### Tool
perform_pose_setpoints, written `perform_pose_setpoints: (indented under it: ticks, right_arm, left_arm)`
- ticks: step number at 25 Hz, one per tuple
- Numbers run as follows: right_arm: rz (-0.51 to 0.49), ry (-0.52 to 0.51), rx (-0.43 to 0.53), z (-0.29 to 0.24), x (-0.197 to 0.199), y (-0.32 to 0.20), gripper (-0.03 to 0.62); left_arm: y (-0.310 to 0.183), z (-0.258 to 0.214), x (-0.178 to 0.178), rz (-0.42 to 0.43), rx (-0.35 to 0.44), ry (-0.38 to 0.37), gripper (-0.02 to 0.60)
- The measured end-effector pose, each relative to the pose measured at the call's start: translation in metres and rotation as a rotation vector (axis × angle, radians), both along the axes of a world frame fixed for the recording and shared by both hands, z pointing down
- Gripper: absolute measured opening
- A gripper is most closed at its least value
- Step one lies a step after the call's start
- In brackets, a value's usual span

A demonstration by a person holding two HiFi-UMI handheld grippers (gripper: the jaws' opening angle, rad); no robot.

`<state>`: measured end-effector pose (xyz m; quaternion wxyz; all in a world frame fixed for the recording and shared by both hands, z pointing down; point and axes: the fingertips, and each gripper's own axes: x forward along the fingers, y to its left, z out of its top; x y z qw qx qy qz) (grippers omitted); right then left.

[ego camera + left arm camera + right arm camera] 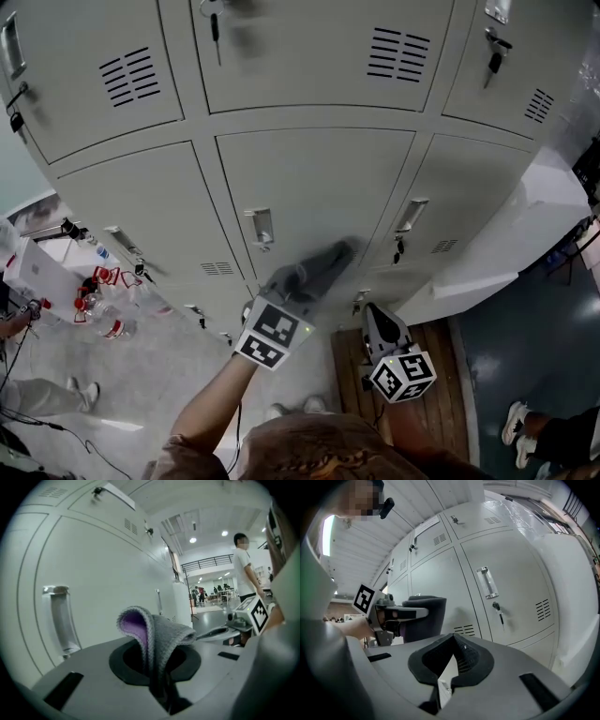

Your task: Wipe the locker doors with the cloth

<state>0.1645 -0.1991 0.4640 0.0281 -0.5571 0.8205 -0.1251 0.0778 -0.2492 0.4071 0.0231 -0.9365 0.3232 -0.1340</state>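
A grey cloth (328, 261) with a purple inner side (159, 632) is pinched in my left gripper (298, 283), which is shut on it. In the head view the cloth's free end lies against the middle pale grey locker door (309, 169), just right of its handle (260, 228). The right gripper view shows the same cloth (425, 616) from the side, hanging close to the doors. My right gripper (377, 317) hangs lower and to the right, off the lockers. Its jaws are shut with nothing between them (447, 670).
Keys hang from several locks (493, 58). Bottles with red caps (94, 302) and a white box (37, 272) sit on the floor at left. A wooden platform (445, 370) lies under the lockers at right. A person stands in the hall (243, 569).
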Motion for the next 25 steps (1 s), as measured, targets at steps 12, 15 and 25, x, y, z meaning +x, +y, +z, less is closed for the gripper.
perform_pose_setpoints:
  ticks: [12, 15, 25]
  right_arm:
    - [-0.109, -0.013, 0.025, -0.013, -0.050, -0.001, -0.003]
    - [-0.126, -0.010, 0.022, -0.013, -0.058, 0.000, -0.003]
    - [-0.160, 0.001, -0.004, -0.002, -0.080, 0.013, -0.003]
  left_arm:
    - [0.053, -0.048, -0.099, -0.221, 0.010, 0.161, 0.040]
    - [0.064, -0.038, -0.118, -0.278, 0.006, 0.163, 0.040]
    - [0.087, 0.022, -0.163, -0.396, -0.089, 0.234, 0.040]
